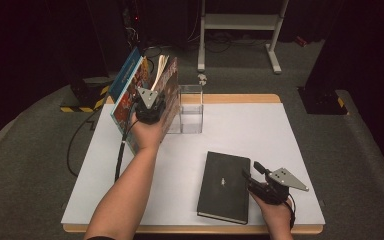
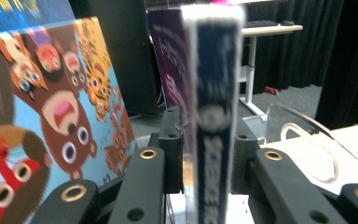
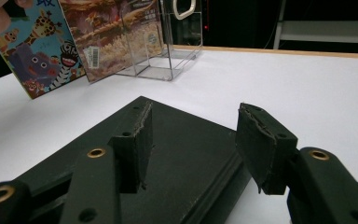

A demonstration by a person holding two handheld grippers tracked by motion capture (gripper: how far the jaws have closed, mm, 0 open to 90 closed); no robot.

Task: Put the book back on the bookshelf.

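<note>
Blurred blue book spine (image 2: 213, 121) hides between left gripper (image 2: 205, 140) jaws.

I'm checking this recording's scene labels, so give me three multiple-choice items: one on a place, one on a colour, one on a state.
1. Where does the black book lie?
A. Inside the clear box
B. On the table's near right part, by the right gripper
C. Leaning among the picture books

2. What colour is the table top?
A. White
B. Green
C. Red

3. How do the right gripper's jaws stand?
A. Shut on the clear box
B. Shut on a picture book
C. Open, gripping nothing

Answers:
1 B: the black book lies flat on the table, with the right gripper at its right edge.
2 A: the table is white with a wooden rim.
3 C: the right gripper view shows both pads well apart over the book's corner, and the clear box stands far off.
</note>
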